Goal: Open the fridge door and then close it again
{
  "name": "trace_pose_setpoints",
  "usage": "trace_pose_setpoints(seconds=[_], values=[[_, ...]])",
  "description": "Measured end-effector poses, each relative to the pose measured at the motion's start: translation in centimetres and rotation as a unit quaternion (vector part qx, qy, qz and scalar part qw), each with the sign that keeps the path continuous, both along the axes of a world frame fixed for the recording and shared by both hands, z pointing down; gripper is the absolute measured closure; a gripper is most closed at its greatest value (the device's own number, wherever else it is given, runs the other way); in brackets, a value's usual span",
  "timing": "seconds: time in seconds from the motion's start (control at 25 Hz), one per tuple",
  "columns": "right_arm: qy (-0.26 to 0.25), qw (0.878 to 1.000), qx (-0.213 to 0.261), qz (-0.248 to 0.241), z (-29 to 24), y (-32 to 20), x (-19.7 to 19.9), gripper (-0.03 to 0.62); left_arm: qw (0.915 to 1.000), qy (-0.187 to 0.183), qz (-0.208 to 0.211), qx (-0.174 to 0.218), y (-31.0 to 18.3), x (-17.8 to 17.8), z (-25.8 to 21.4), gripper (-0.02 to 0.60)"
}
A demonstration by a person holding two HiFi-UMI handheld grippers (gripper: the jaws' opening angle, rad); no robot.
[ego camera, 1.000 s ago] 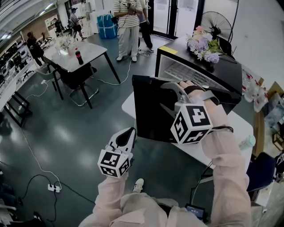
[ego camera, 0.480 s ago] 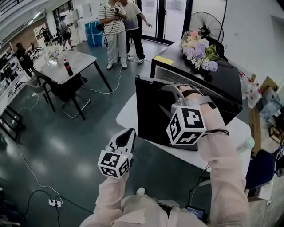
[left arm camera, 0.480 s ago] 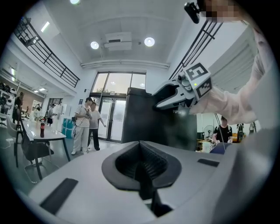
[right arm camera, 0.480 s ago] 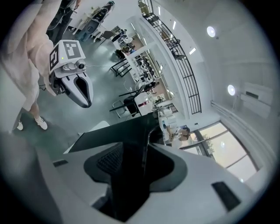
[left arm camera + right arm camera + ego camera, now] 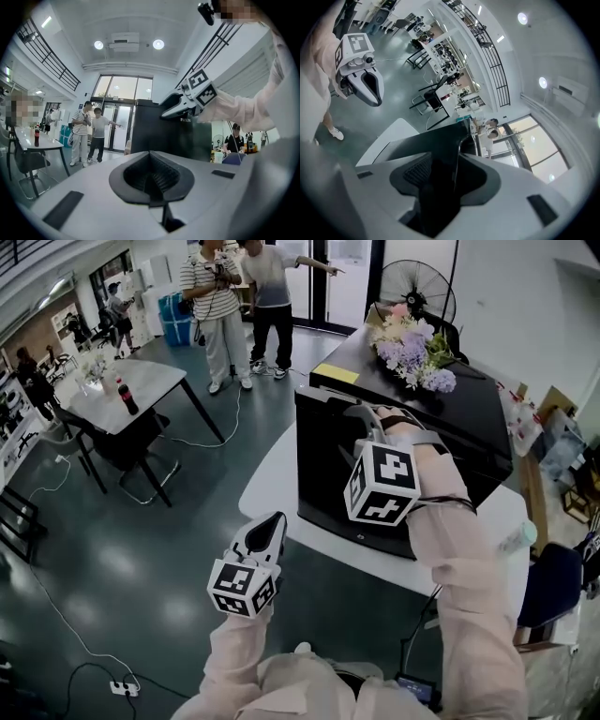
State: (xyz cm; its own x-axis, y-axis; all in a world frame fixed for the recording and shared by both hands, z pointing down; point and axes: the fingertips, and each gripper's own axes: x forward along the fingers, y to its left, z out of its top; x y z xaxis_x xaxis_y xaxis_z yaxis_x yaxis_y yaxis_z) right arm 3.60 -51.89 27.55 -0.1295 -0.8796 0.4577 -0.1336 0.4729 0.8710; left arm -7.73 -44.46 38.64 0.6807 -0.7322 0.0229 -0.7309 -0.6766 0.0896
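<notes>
A black fridge [image 5: 459, 418] stands on a white table [image 5: 272, 493]. Its door [image 5: 328, 474] is almost against the cabinet, with only a narrow gap at the top. My right gripper [image 5: 361, 418] reaches over the door's top edge; in the right gripper view the dark door edge [image 5: 433, 140] runs between the jaws of the right gripper [image 5: 440, 187], which are shut on it. My left gripper [image 5: 267, 529] hangs in front of the table, apart from the fridge, jaws together and empty. The left gripper view shows the left gripper [image 5: 150, 180] pointing level at the fridge front [image 5: 154, 133].
A bunch of flowers [image 5: 412, 348] lies on the fridge top, with a fan [image 5: 417, 287] behind it. Two people [image 5: 216, 306] stand at the far side of the room. A second table [image 5: 150, 381] with a bottle [image 5: 122, 395] and chairs is at the left. Cables cross the floor.
The door has swung from wide open to nearly shut, with my right gripper travelling along on its top edge. My left gripper stayed low in front of the table.
</notes>
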Motion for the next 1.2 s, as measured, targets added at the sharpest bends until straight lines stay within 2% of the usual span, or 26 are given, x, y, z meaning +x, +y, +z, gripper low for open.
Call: trace_pose_setpoints(seconds=[0.32, 0.52, 0.72, 0.8, 0.88, 1.0, 1.2], values=[[0.001, 0.999, -0.002, 0.043, 0.1, -2.2, 1.3, 0.411, 0.9999, 0.001, 0.015, -0.008, -0.4, 0.1, 1.0, 0.571], [-0.005, 0.999, 0.005, 0.053, 0.1, -2.2, 1.3, 0.405, 0.9997, 0.000, 0.026, -0.006, 0.4, -0.2, 1.0, 0.571], [0.014, 0.999, 0.029, 0.044, 0.1, -2.1, 1.2, 0.395, 0.9997, -0.002, 0.025, -0.004, 1.4, -1.2, 0.9, 0.571], [0.023, 0.997, 0.059, 0.036, -0.9, -1.7, 1.0, 0.381, 0.9997, -0.001, 0.024, -0.003, 1.9, -1.3, 1.0, 0.570], [0.031, 0.993, 0.108, 0.029, -2.5, -0.9, 1.0, 0.372, 0.9997, 0.001, 0.025, -0.004, 2.4, -1.1, 1.2, 0.571], [-0.016, 0.989, 0.143, 0.026, -4.2, 1.4, 1.3, 0.367, 0.9996, 0.002, 0.028, -0.004, 3.6, -0.6, 1.0, 0.571], [-0.164, 0.975, 0.144, 0.035, -6.3, 7.3, 3.9, 0.365, 0.9992, 0.002, 0.039, 0.004, 6.9, 1.5, 0.3, 0.571]])
